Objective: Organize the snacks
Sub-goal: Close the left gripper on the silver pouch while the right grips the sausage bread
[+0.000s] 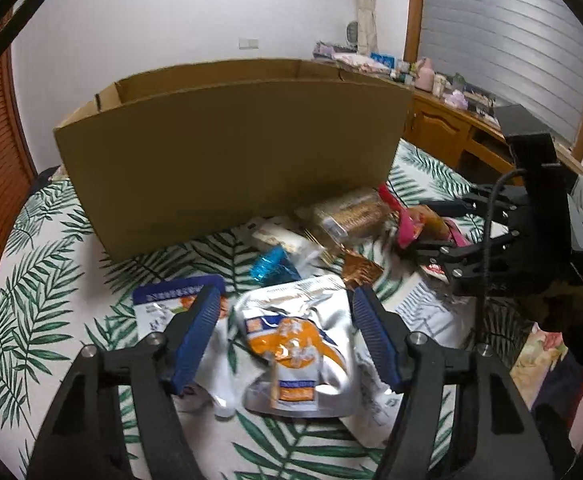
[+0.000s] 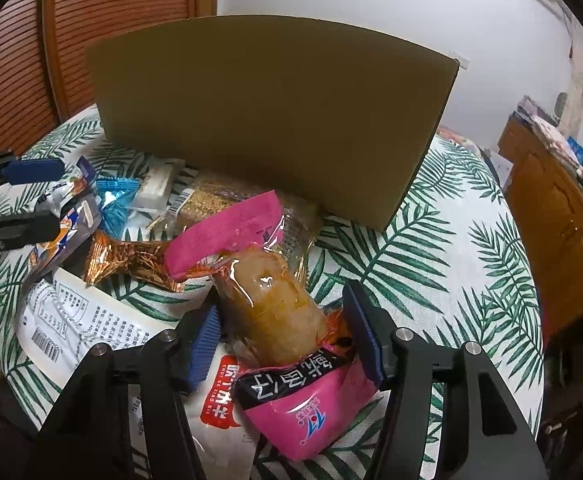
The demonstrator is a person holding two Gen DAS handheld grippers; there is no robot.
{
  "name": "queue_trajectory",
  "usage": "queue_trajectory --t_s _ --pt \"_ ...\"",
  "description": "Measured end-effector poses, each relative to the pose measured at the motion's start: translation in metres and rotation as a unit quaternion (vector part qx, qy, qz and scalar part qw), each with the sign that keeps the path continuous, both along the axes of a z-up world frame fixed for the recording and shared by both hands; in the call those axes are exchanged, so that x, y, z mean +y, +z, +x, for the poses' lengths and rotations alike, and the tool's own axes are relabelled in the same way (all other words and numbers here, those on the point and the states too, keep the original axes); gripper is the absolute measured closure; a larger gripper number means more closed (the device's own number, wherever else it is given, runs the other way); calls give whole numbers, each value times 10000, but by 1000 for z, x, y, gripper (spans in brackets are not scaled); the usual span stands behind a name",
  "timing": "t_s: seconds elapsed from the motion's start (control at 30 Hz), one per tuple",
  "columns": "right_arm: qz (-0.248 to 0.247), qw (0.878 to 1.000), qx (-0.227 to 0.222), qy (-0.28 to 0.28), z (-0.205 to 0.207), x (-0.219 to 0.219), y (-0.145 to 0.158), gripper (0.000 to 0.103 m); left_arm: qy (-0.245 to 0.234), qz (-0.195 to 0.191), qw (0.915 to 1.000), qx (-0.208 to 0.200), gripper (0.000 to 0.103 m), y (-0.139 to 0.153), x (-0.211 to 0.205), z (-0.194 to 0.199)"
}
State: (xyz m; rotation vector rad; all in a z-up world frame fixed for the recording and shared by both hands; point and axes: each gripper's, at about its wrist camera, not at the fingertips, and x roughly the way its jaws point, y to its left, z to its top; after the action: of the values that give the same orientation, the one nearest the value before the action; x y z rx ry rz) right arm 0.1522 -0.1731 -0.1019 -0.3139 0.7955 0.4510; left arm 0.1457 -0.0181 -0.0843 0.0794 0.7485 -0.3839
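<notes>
With the left gripper (image 1: 285, 334) fingers astride but clear of the silver pouch (image 1: 295, 354) and the right gripper (image 2: 281, 338) barely pinching the pink packet (image 2: 291, 364), either slippery bag could slide out before reaching the cardboard box (image 1: 227, 156) at twelve o'clock.

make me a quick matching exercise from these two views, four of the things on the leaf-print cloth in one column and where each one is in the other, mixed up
Things:
1. silver and orange pouch
2. pink packet
3. cardboard box
4. blue wrapper

Places:
A. standing upright behind the snack pile
B. between the fingers of the right hand-held gripper
C. between the fingers of the left hand-held gripper
D. lying between the silver and orange pouch and the cardboard box

Pairs: 1-C, 2-B, 3-A, 4-D
</notes>
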Motion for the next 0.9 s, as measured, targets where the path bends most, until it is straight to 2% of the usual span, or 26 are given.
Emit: queue_trajectory --t_s 0.03,0.1,0.23,0.33,0.4,0.47,0.7,0.9 --pt "2 10000 -1 0 0 -1 0 43 8 27 10000 54 36 0 -2 0" --pt "8 10000 3 -1 0 -1 0 43 -13 98 9998 191 46 -2 -4 1" --pt "17 10000 12 4 1 0 0 43 -7 221 9985 505 46 -10 -5 6" --pt "28 10000 11 5 0 0 0 43 12 101 9979 646 42 -10 0 10" --pt "74 10000 26 4 0 -2 0 43 55 108 9974 706 32 -12 3 12" --pt "117 9999 40 1 1 -3 0 43 54 36 9960 886 27 -15 6 13" --pt "151 9999 47 0 1 -4 0 43 -25 -314 9931 1128 26 -19 15 6" --pt "89 10000 19 -1 1 -3 0 43 -110 -161 9958 898 25 -20 13 -2"
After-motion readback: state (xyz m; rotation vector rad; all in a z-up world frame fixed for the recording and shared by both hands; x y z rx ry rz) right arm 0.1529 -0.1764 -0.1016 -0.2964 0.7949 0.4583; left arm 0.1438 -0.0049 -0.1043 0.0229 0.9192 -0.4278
